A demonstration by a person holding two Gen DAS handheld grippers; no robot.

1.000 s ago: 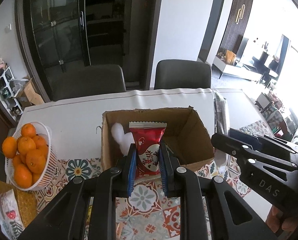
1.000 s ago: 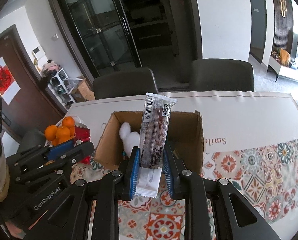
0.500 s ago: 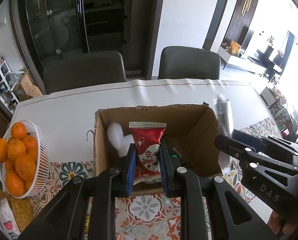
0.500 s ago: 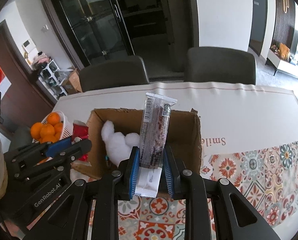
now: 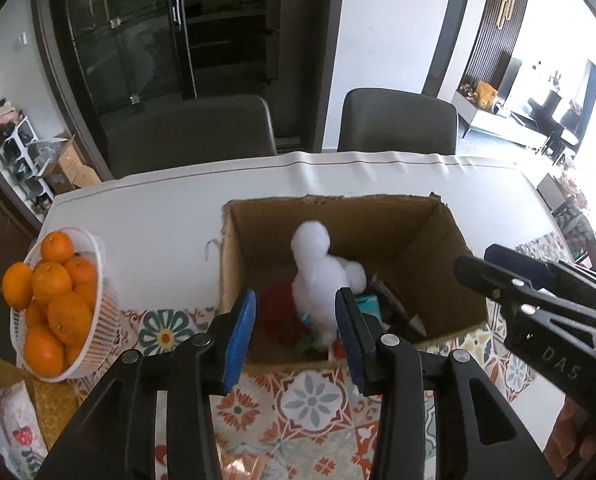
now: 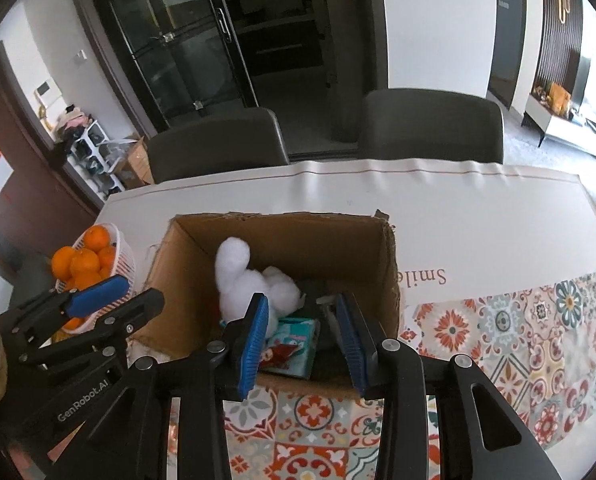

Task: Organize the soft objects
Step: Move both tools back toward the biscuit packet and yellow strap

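Hovering over the near rim of the cardboard box point(image 5: 338, 216), the left gripper point(image 5: 295, 336) and the right gripper point(image 6: 304, 340) both have their jaws parted, having just been opening, with nothing pinched between them. Inside the box on the table point(image 6: 478, 232) lie a white plush toy point(image 5: 322, 272), a red packet point(image 5: 275, 308) and a teal pack point(image 6: 293, 340).

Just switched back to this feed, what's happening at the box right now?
A person holds both claws over the cardboard box. The left claw and right claw have just been opening, with nothing between their pads. Both packets are dropped: the red packet lies beside the white plush toy.
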